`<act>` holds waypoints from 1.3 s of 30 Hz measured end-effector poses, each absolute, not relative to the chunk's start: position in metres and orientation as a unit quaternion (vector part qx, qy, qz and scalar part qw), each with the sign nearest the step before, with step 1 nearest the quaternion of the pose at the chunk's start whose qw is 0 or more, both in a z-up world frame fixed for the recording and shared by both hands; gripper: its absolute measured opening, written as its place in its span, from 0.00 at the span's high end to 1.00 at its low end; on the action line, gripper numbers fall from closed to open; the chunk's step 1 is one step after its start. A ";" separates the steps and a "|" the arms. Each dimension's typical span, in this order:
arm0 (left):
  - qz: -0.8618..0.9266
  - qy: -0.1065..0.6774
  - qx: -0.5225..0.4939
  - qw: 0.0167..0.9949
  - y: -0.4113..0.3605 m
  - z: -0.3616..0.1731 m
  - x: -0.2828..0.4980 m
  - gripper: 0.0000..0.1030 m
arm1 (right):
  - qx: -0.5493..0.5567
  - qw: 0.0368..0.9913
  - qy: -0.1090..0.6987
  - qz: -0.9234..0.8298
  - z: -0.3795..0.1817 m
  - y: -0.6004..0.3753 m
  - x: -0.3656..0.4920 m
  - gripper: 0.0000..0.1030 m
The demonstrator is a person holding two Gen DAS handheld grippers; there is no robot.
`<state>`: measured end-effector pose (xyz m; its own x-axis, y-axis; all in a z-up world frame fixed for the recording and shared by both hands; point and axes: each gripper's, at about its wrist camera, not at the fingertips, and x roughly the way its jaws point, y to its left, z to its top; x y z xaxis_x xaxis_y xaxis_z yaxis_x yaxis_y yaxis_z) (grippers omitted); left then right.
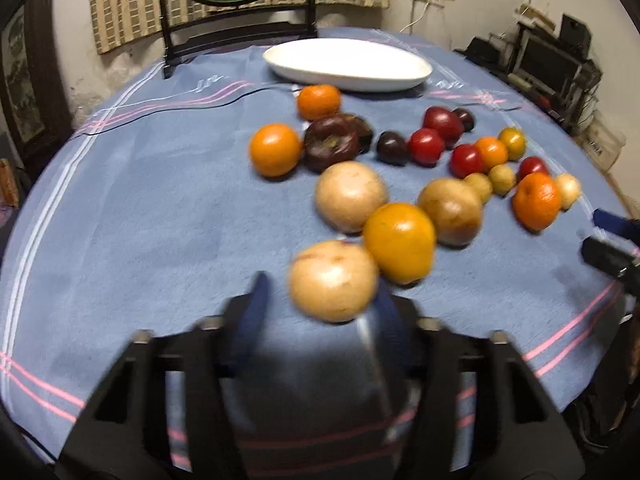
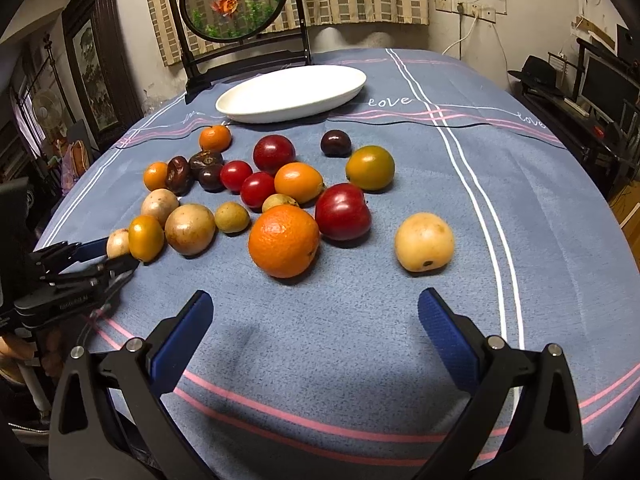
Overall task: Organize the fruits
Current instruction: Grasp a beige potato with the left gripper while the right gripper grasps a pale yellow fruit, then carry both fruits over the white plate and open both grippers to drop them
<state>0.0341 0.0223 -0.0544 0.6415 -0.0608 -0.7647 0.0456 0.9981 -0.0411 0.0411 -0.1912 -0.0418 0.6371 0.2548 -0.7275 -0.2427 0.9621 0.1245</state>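
Several fruits lie loose on the blue tablecloth (image 2: pixel 360 340) in front of an empty white oval plate (image 1: pixel 348 66) (image 2: pixel 292 92). In the left wrist view a small pale tan fruit (image 1: pixel 334 280) sits between the tips of my left gripper (image 1: pixel 323 284). Cloth shows between the fruit and the left pad, and the fruit hides the right pad's tip; the picture is blurred. An orange-yellow fruit (image 1: pixel 400 242) touches it behind. My right gripper (image 2: pixel 315 296) stands open and bare, just short of a big orange (image 2: pixel 284 240) and a red plum (image 2: pixel 343 212).
A framed round fish picture (image 2: pixel 236 0) stands behind the plate. A pale fruit (image 2: pixel 424 242) lies apart at the right. My left gripper (image 2: pixel 114 254) shows at the cluster's left edge, my right gripper (image 1: pixel 600 236) at the far right. Shelves with electronics (image 2: pixel 600 80) flank the table.
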 end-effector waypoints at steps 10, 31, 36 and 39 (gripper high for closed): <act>-0.044 0.419 -0.038 0.906 0.026 -0.046 0.026 0.60 | 0.003 0.910 0.411 0.060 -0.043 -0.238 0.055 0.01; -0.047 0.426 -0.040 0.903 0.026 -0.053 0.027 0.59 | 0.030 0.891 0.445 0.088 -0.056 -0.234 0.098 0.61; -0.051 0.408 -0.024 0.911 0.025 -0.042 0.022 0.59 | 0.045 0.898 0.424 0.109 -0.041 -0.237 0.084 0.61; -0.056 0.393 -0.012 0.918 0.025 -0.030 0.018 0.59 | 0.045 0.905 0.404 0.125 -0.025 -0.233 0.076 0.61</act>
